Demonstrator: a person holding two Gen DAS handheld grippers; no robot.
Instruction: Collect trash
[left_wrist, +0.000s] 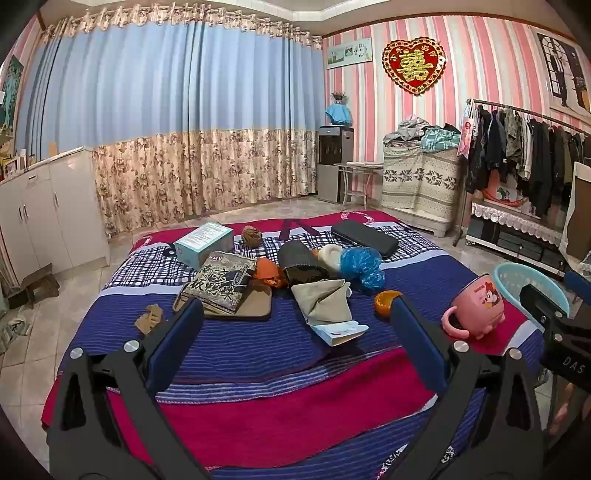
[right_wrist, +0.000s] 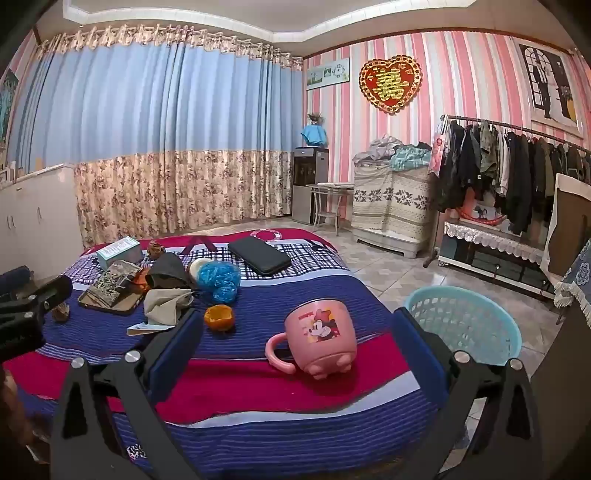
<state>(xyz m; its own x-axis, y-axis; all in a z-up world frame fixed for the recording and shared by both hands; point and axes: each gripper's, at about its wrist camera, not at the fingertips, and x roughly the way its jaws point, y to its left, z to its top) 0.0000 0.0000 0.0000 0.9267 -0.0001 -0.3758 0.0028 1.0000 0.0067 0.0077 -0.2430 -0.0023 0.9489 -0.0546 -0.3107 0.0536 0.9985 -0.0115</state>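
Nothing collected yet, by the look: basket (right_wrist: 476, 321) appears empty, orange peel (right_wrist: 219, 317) and wrappers lie on bed (right_wrist: 258, 369). Left gripper (left_wrist: 295, 325) and right gripper (right_wrist: 297, 334) both gape, holding nothing.

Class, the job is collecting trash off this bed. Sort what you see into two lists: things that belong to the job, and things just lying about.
Likely part of the job:
orange peel
blue plastic bag
snack bag
crumpled paper
basket

Just lying about:
pink mug
black case
teal box
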